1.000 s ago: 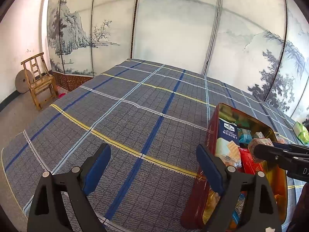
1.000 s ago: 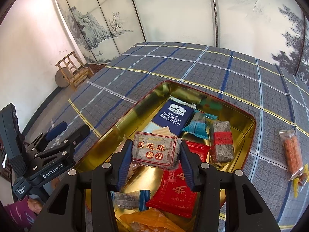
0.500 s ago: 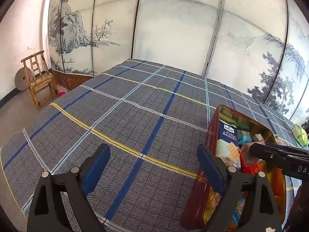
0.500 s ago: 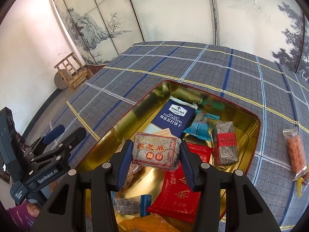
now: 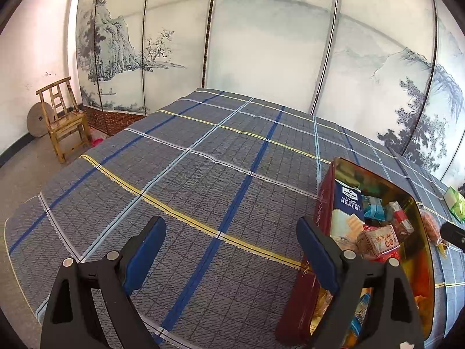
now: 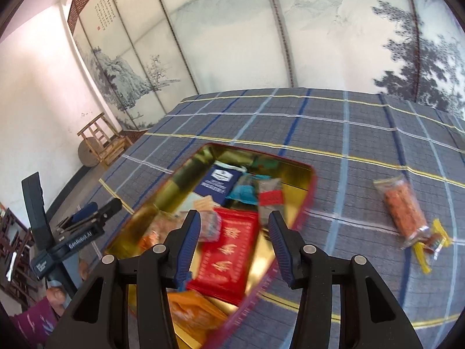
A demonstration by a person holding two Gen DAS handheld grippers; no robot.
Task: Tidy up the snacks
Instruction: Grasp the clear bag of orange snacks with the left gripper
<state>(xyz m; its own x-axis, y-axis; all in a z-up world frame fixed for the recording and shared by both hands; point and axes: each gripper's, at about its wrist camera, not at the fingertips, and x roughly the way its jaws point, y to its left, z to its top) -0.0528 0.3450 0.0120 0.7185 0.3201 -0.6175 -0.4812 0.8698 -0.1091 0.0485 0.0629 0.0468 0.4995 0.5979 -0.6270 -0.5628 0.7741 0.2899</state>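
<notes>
My right claw (image 6: 234,234), jaws spread and empty above the tin (image 6: 302,206), has the orange snack packet (image 6: 402,210) lying to its right, long axis pointing away, far from my idle, spread left claw (image 5: 231,251).

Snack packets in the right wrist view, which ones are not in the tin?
The clear-wrapped orange snack and the small yellow-wrapped packet touching its near end lie on the plaid cloth, right of the tin.

A wooden chair (image 5: 62,116) stands beside a painted folding screen (image 5: 261,43).
</notes>
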